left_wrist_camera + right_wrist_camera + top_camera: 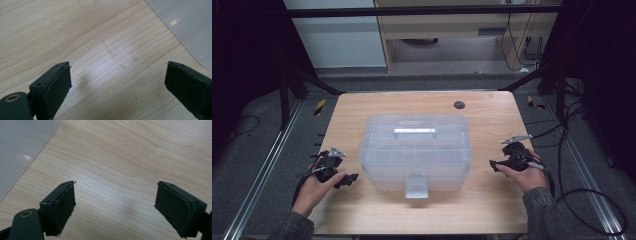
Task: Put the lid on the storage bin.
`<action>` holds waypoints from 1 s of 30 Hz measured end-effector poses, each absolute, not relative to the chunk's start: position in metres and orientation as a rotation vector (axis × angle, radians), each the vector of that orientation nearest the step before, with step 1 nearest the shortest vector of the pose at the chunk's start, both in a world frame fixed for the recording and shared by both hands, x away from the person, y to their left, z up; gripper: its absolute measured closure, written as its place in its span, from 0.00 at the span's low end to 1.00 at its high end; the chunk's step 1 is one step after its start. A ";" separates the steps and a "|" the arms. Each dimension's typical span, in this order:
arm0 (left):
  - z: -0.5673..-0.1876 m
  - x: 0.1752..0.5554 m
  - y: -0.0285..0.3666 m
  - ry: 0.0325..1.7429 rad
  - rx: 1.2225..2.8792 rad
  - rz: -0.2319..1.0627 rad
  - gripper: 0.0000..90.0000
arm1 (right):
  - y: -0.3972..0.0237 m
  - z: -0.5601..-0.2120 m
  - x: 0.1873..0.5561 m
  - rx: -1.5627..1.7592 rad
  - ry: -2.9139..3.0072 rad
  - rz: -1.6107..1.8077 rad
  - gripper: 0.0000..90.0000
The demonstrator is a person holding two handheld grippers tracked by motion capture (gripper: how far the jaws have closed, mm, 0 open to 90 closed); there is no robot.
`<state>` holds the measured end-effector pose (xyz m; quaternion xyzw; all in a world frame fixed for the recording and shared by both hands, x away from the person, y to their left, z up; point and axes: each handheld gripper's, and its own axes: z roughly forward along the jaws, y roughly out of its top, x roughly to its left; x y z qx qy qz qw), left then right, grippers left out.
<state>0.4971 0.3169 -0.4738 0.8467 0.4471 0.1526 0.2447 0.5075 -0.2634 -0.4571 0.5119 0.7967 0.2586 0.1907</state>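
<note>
A: Nearest us, what are the hands doing?

B: The left gripper [346,180] and the right gripper [495,164] sit low over the table [362,210], one on each side of the box [415,152]. Both sets of jaws are spread wide with nothing between them.

A: And the box?

B: It stands mid-table, a clear plastic box with its lid on, front latch [416,188] toward us, handle [414,132] on top. I'd guess it is light, stiff and rather slick; take the handle or squeeze both ends.

A: Anything unclear?

B: The cloudy walls hide the contents, and its far side is out of sight. Each gripper view catches just a corner of it.
</note>
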 end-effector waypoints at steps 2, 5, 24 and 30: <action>-0.476 0.498 0.317 1.224 2.309 0.413 0.07 | -0.263 -0.459 0.510 1.439 2.242 0.723 0.17; -0.478 0.499 0.318 1.228 2.312 0.420 0.07 | -0.262 -0.461 0.512 1.445 2.241 0.722 0.17; -0.494 0.510 0.324 1.245 2.250 0.439 0.04 | -0.257 -0.483 0.531 1.511 2.175 0.750 0.12; -0.499 0.510 0.324 1.214 2.208 0.448 0.00 | -0.252 -0.496 0.533 1.536 2.178 0.703 0.09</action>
